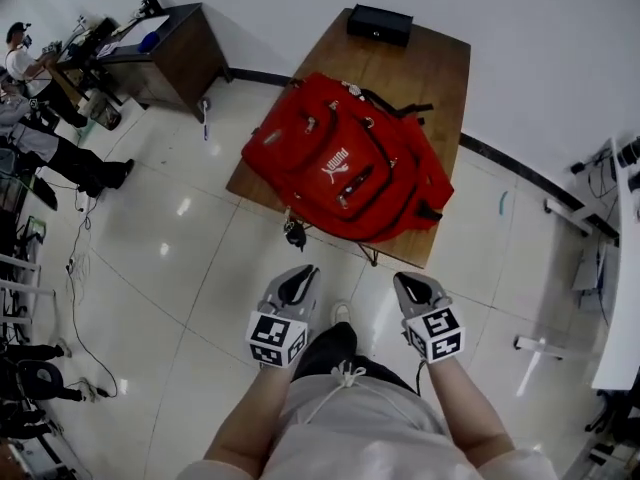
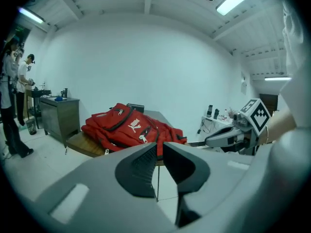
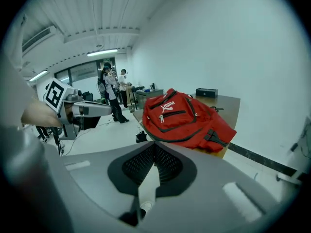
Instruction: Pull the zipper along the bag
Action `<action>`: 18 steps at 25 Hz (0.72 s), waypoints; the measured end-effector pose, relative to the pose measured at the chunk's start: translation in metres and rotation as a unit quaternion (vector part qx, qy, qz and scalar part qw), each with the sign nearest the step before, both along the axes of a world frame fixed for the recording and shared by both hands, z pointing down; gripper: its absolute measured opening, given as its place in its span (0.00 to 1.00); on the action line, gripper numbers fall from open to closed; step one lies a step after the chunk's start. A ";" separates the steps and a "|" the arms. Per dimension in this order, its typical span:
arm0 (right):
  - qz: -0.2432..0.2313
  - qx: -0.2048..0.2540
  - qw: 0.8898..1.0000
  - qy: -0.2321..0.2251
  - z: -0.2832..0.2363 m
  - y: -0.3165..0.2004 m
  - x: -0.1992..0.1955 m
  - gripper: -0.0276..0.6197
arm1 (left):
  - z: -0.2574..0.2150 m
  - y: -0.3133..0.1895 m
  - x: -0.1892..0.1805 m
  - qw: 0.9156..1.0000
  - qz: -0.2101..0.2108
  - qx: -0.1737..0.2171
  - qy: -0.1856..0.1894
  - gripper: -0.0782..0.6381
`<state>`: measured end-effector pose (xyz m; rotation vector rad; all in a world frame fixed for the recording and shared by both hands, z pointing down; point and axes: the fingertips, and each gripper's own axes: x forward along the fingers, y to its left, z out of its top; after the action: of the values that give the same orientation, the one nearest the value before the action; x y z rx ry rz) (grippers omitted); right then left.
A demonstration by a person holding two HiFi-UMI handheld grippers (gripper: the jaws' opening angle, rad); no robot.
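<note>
Red bag [image 1: 345,163] lies flat on bench [image 1: 440,58], upper centre of frame. Soft fabric, probably light, likely to bunch: pin the cloth, pinch the zipper pull [image 1: 347,199]. Lower centre, well apart from it: left hand-held gripper [image 1: 298,280] slightly parted, empty; right hand-held gripper [image 1: 412,284] closed, empty.

Bag [image 1: 350,163] on table [image 1: 440,78], box [image 1: 379,24] behind, cabinet [image 1: 175,58] left

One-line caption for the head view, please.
Red Puma backpack lies on a wooden table; left gripper and right gripper hover short of it, holding nothing.
</note>
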<state>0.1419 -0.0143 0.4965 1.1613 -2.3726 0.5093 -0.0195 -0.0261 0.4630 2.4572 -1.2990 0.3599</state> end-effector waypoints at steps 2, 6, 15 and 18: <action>-0.010 0.024 1.000 -0.016 -0.020 0.025 -0.003 0.05 | -0.012 0.030 0.010 1.000 0.015 0.013 0.009 0.17; -0.024 0.088 0.995 -0.046 -0.064 0.067 -0.009 0.05 | -0.032 0.079 0.020 0.999 0.030 0.031 0.014 0.17; -0.042 0.191 0.980 -0.028 -0.126 0.135 -0.032 0.05 | -0.087 0.123 0.008 0.994 0.067 0.074 0.035 0.12; -0.014 0.207 0.978 -0.021 -0.136 0.142 -0.041 0.05 | -0.096 0.124 -0.004 0.991 0.095 0.091 0.033 0.12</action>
<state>0.1007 0.1273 0.3608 1.2951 -2.6042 0.0243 -0.0231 0.0975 0.3666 2.7315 -1.1177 0.2132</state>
